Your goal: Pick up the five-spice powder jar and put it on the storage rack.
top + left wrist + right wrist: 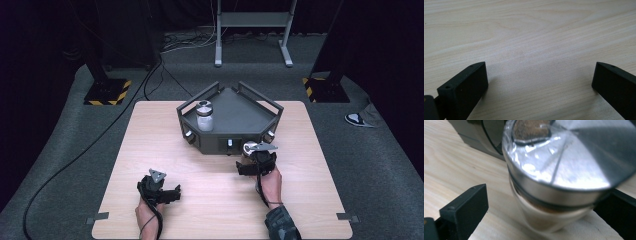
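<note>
A glass jar with a shiny metal lid (564, 170) stands on the wooden table just in front of the dark tray (260, 127). My right gripper (546, 195) is open with its jaws on either side of this jar (248, 147); the left finger (466, 207) stands clear of the glass, while the right one is close to it. A second lidded jar (204, 116) stands upright inside the tray at its left side. My left gripper (167, 192) rests low over the near left of the table, open (540, 67), with bare wood between its jaws.
The tray has raised handle rails and knobs on its front wall. Bare tabletop (150, 140) stretches left of the tray. Beyond the table, a metal stand (252, 30), two hazard-striped bases (107, 92) and cables are on the grey floor. A shoe (357, 119) shows at the right.
</note>
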